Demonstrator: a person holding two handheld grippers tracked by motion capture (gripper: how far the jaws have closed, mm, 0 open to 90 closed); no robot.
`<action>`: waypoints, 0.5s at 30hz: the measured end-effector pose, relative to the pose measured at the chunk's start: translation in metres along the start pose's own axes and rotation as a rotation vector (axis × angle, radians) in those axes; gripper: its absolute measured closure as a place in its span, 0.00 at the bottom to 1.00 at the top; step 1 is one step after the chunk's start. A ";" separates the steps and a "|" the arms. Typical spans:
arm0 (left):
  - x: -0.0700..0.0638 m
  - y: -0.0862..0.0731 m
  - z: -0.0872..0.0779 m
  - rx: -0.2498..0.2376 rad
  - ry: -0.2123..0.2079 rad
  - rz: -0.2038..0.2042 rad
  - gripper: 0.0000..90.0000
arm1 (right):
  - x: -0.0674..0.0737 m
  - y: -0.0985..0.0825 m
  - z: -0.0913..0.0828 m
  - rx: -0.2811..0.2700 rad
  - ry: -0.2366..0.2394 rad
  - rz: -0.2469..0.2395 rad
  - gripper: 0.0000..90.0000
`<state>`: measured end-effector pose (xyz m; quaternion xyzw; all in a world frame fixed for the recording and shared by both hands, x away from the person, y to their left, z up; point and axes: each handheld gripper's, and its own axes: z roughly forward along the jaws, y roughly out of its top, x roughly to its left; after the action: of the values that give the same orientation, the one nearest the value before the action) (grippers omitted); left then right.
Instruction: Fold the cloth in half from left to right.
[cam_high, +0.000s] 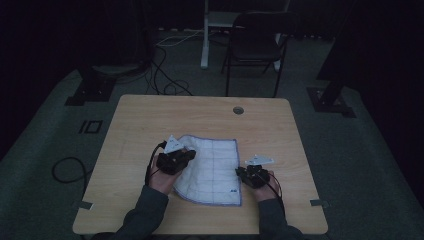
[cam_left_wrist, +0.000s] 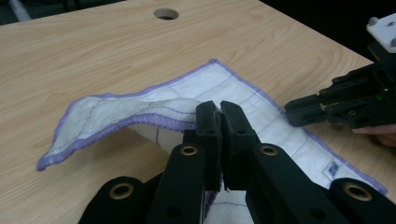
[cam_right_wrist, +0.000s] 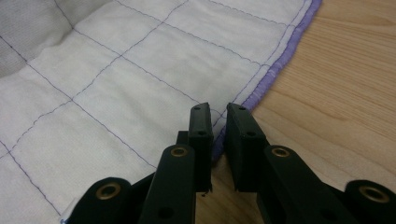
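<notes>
Wooden table (cam_high: 150, 120), cloth (cam_left_wrist: 154, 109) (left gripper (cam_left_wrist: 220, 108) pinching)

Cloth (cam_left_wrist: 140, 109): white woven fabric, quilted by thin stitched lines, purple sewn hem, matt, slightly nubby. Table (cam_left_wrist: 93, 56): light wood-grain top, smooth, low sheen. Left gripper (cam_left_wrist: 219, 106), right gripper (cam_right_wrist: 218, 108): matt black plastic, brass-coloured rivets.

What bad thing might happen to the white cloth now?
The left gripper pinches just a thin bit of the cloth's purple edge, so it may slip out as it lifts. The right gripper straddles the opposite edge with a small gap between its jaws, so that side might drag along the table.
</notes>
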<state>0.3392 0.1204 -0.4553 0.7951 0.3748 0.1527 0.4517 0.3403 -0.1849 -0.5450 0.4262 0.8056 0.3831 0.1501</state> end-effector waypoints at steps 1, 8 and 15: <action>-0.001 0.001 0.001 0.001 -0.005 0.004 0.97 | 0.000 0.000 0.000 0.000 0.000 0.001 0.90; -0.009 0.007 0.009 0.001 -0.024 0.018 0.97 | 0.000 0.000 0.000 0.001 0.004 0.000 0.89; -0.012 0.009 0.016 0.011 -0.034 0.026 0.97 | -0.001 0.000 0.000 0.001 0.006 0.001 0.89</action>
<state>0.3449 0.0993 -0.4554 0.8048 0.3576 0.1428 0.4518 0.3408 -0.1854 -0.5449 0.4255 0.8060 0.3840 0.1475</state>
